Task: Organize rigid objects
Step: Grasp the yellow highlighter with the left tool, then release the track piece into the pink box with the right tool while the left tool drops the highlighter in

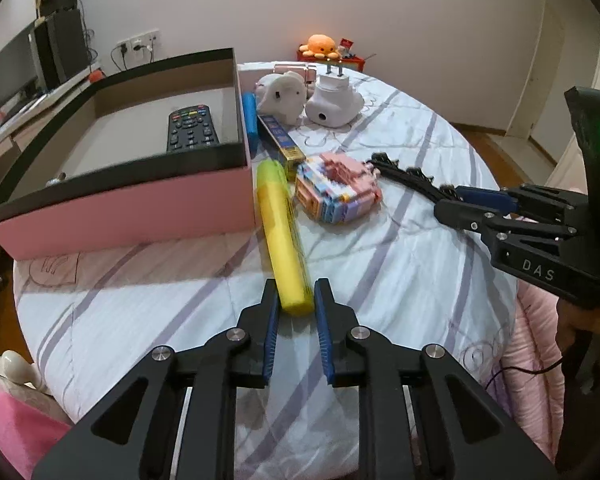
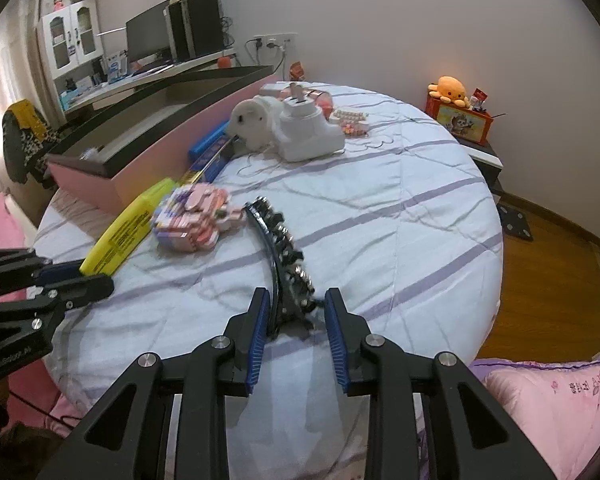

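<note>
On the striped bed, a yellow marker [image 1: 280,220] [image 2: 128,228] lies along the side of the pink box [image 1: 120,208] [image 2: 148,168]. My left gripper [image 1: 296,290] [image 2: 94,276] is shut on its near end, a pad against each side. To the right, my right gripper [image 2: 296,298] [image 1: 448,200] is shut on a black studded hair clip [image 2: 280,248] [image 1: 404,174], which curves away toward a pink block toy [image 1: 336,188] [image 2: 196,220]. A black remote [image 1: 192,128] lies inside the box.
Two white plug adapters [image 1: 332,104] [image 1: 280,96], a blue bar [image 1: 250,120] and a slim printed carton [image 1: 280,136] sit by the box's far corner. An orange octopus plush [image 2: 450,90] tops a bedside stand. The bed drops to wood floor [image 2: 548,280] on the right.
</note>
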A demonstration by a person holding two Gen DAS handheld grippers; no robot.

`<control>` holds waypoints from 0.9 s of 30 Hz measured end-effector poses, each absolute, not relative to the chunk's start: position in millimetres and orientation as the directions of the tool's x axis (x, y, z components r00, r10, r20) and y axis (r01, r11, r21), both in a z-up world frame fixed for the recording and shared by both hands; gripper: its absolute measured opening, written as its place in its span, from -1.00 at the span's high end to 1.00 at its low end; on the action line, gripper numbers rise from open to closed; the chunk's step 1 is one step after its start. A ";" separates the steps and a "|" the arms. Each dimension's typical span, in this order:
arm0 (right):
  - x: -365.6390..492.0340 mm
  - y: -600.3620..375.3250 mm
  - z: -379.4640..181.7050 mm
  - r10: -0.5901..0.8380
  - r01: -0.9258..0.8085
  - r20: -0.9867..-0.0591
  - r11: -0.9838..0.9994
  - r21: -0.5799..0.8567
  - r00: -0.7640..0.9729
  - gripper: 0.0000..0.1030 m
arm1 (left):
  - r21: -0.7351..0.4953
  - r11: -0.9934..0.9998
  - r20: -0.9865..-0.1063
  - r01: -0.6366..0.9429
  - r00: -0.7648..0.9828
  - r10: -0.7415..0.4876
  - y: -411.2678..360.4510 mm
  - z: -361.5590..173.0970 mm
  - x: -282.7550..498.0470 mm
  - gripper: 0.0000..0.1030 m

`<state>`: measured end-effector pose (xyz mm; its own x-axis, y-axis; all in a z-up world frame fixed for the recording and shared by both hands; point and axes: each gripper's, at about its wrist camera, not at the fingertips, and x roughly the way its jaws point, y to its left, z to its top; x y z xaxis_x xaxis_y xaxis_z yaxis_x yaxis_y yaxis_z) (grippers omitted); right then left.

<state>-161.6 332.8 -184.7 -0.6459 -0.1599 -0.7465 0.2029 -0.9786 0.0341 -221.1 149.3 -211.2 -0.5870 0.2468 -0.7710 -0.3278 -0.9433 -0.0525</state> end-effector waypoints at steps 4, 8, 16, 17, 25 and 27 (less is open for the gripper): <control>-172.6 330.7 -183.0 -0.139 0.199 -0.750 -0.980 0.011 -0.646 0.42 | -0.051 -0.945 -0.765 -0.323 -0.596 0.245 154.4 -214.8 -236.4 0.26; -183.1 320.4 -183.6 -0.137 0.240 -0.755 -0.970 -0.028 -0.642 0.42 | -0.053 -0.939 -0.756 -0.339 -0.602 0.259 157.2 -215.9 -245.8 0.24; -182.7 302.6 -184.2 -0.146 0.289 -0.759 -0.956 -0.057 -0.635 0.60 | -0.019 -0.920 -0.741 -0.391 -0.612 0.276 156.4 -212.9 -238.1 0.70; -181.1 302.6 -183.5 -0.142 0.277 -0.758 -0.960 -0.052 -0.636 0.60 | -0.027 -0.918 -0.742 -0.395 -0.608 0.283 155.3 -212.2 -237.6 0.70; -162.3 314.3 -164.9 -0.156 0.202 -0.726 -0.979 0.024 -0.670 0.61 | -0.054 -0.905 -0.722 -0.421 -0.610 0.327 145.3 -199.4 -223.8 0.72; -159.0 316.8 -159.1 -0.164 0.193 -0.715 -0.980 0.041 -0.679 0.61 | -0.054 -0.901 -0.713 -0.429 -0.616 0.336 144.4 -194.4 -219.7 0.72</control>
<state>-159.0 316.8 -159.1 -0.6795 -0.1636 -0.7152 0.1928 -0.9804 0.0412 -219.7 144.4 -194.4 -0.6156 0.3363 -0.7127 -0.4295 -0.9014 -0.0544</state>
